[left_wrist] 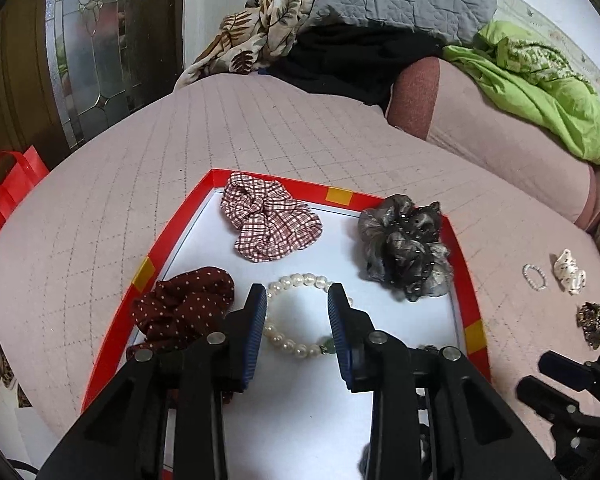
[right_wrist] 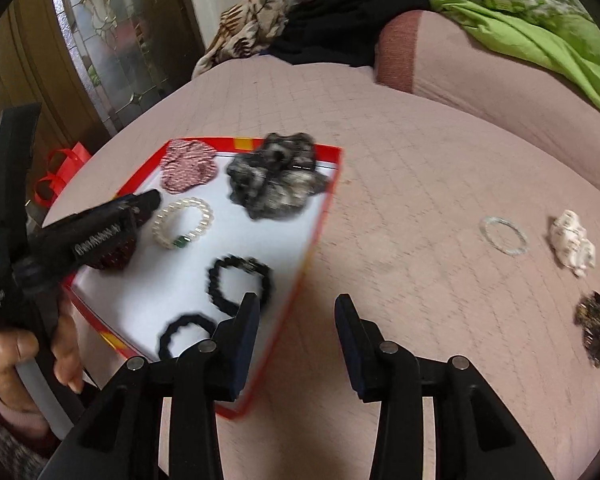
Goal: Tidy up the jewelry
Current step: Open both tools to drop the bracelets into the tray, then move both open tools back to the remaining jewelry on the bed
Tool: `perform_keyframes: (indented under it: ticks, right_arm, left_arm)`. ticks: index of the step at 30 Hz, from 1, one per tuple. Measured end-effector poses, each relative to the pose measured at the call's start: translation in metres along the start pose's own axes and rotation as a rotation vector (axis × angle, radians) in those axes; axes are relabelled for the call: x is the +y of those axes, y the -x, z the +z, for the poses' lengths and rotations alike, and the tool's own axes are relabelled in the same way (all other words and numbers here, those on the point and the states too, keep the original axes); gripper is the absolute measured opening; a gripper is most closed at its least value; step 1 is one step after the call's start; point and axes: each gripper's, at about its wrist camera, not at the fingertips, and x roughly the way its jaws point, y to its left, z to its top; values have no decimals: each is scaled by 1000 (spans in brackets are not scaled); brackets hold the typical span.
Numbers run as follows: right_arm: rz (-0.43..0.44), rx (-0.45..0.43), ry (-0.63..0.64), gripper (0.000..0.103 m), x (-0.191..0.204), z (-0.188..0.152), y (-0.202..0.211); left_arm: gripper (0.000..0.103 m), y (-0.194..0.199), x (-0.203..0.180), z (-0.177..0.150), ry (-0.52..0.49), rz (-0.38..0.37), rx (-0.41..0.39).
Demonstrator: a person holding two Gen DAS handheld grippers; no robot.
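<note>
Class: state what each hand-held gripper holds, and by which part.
Nothing. The left hand-held gripper stands open over the white pearl bracelet; the right hand-held gripper is open, empty.

a red-rimmed tray (left_wrist: 466, 264) with a white floor holds a pearl bracelet (left_wrist: 296, 316), plaid scrunchie (left_wrist: 270, 222), grey scrunchie (left_wrist: 406, 248), dotted maroon scrunchie (left_wrist: 182, 306) and two black hair ties (right_wrist: 240, 282).

Green cloth (left_wrist: 540, 92), red bag (left_wrist: 10, 190), perhaps.

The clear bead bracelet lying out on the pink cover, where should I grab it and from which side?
Take the clear bead bracelet from above, one finger of the right hand-held gripper inside the ring and one outside, pinching its near arc. It lies flat and open on the pink cover, clear of the white shell piece beside it.
</note>
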Motion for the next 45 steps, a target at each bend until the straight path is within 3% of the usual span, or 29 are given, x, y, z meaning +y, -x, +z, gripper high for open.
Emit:
perform_keyframes:
  ticks: [13,20,30,36,45]
  right_arm:
    - [-168,16,-125,43,-107,-63,46]
    - [-246,11,-247,43,-176,-105,81]
    - [-311,-46,-454,47,-266,-148,125]
    - [-307,-80,-510,48,-302,-151,136]
    - [-247,-140,-509,51,-323,-121,124]
  left_arm:
    - [31,23,-49,-26,-127,23,-26]
    - [31,63,-100,-38,-226,-89,-31]
    - [34,76,-196,-42,-355,-226,32]
    - [35,66,-239,-40,-385,-274,81]
    - [35,33,-296,-34,-426,-304,152]
